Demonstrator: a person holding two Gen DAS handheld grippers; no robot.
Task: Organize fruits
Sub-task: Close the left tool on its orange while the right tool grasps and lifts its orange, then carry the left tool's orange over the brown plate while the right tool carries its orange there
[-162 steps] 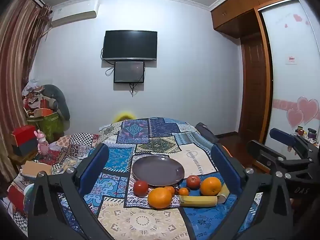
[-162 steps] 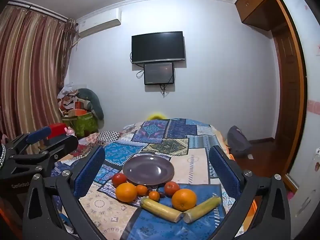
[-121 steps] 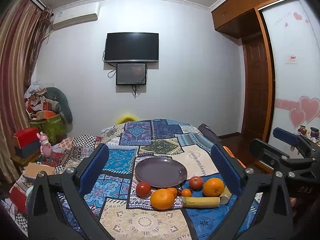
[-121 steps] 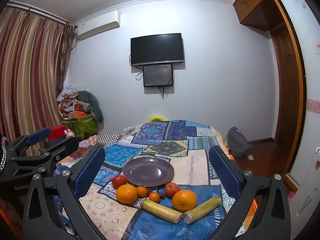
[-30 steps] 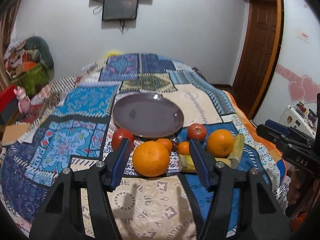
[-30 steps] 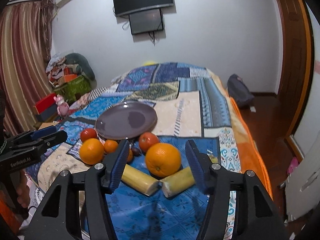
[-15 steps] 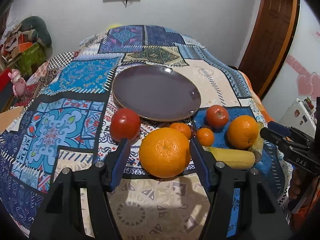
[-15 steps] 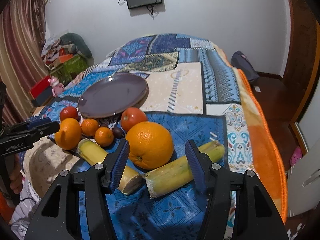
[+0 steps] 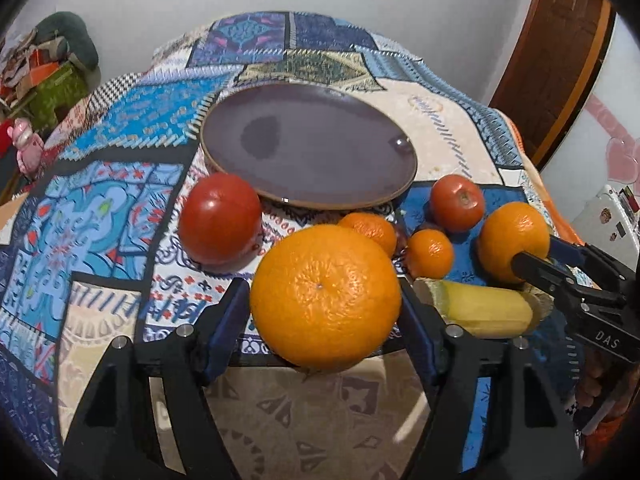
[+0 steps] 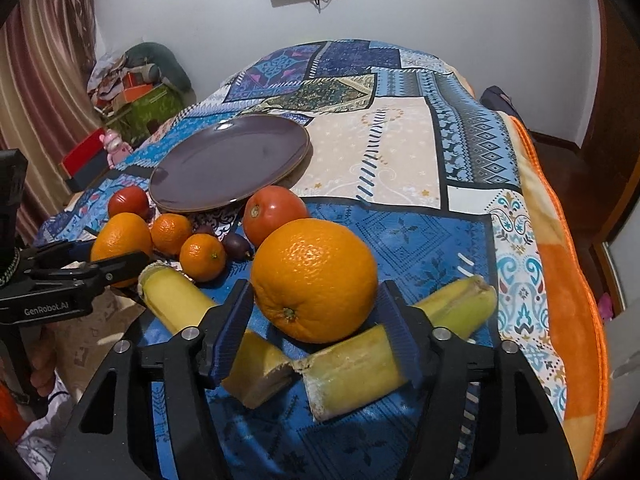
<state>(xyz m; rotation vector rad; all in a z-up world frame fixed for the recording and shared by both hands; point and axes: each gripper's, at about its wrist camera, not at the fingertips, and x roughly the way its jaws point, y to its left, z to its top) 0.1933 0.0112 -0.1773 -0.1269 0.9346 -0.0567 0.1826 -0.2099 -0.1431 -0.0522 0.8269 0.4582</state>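
Observation:
A dark purple plate [image 9: 308, 144] lies on the patchwork bedspread; it also shows in the right wrist view [image 10: 228, 162]. My left gripper [image 9: 325, 304] has its jaws on both sides of a big orange [image 9: 325, 296], with the pads at its flanks. My right gripper [image 10: 316, 308] has its jaws on both sides of a second big orange [image 10: 316, 278]. Whether either pair of pads presses the fruit I cannot tell. Two tomatoes [image 9: 219, 218] [image 9: 457, 202], two mandarins [image 9: 370, 229] [image 9: 431, 252] and cut yellow stalk pieces [image 10: 352, 370] lie around them.
A small dark fruit [image 10: 237, 246] lies between the mandarins and the tomato. The bed's orange-trimmed edge [image 10: 560, 264] drops to a wooden floor on the right. Clutter and boxes [image 10: 136, 92] stand at the far left by the curtain.
Both grippers have moved forward and down onto the fruit. Their jaws, wide open at first, have narrowed and now flank one big orange each.

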